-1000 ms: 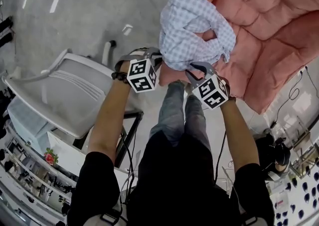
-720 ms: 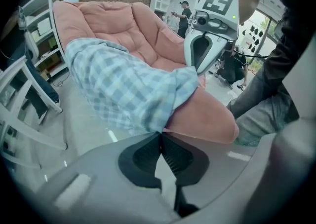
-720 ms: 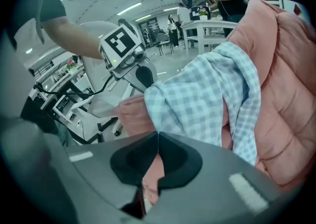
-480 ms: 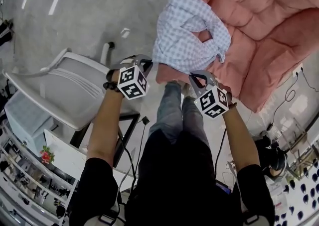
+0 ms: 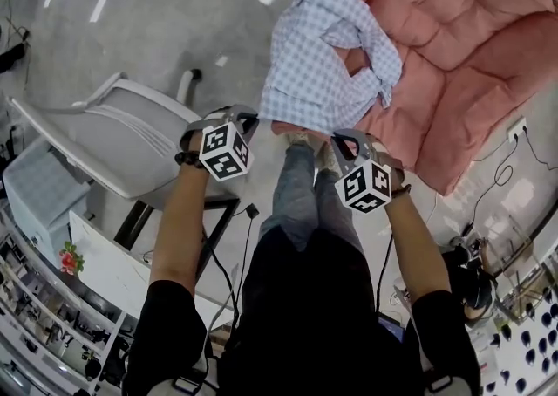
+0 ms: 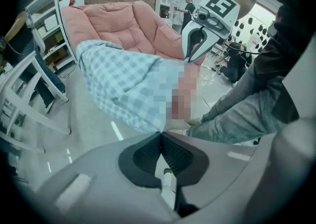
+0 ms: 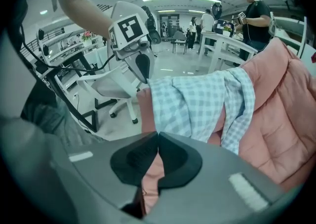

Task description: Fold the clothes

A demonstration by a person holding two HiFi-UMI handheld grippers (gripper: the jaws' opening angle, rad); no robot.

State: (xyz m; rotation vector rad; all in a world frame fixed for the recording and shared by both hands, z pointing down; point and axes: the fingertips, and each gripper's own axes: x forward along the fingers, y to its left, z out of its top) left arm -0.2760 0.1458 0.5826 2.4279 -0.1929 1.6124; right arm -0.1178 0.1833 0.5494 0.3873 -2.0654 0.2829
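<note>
Currently, head view: checked shirt lies spread on the pink quilted cushion, its near hem at the cushion's front edge. Left gripper and right gripper sit at that hem, one toward each corner. Risk: an uneven pull skews the panel, and the bunched sleeve may fold in crooked.

Left gripper view: jaws clenched on the very edge of the hem. So shallow a bite could slip out.

Right gripper view: jaws likewise clamped on the hem's margin, cushion showing beneath. If the hem is dropped here, it may slide off onto the floor.
</note>
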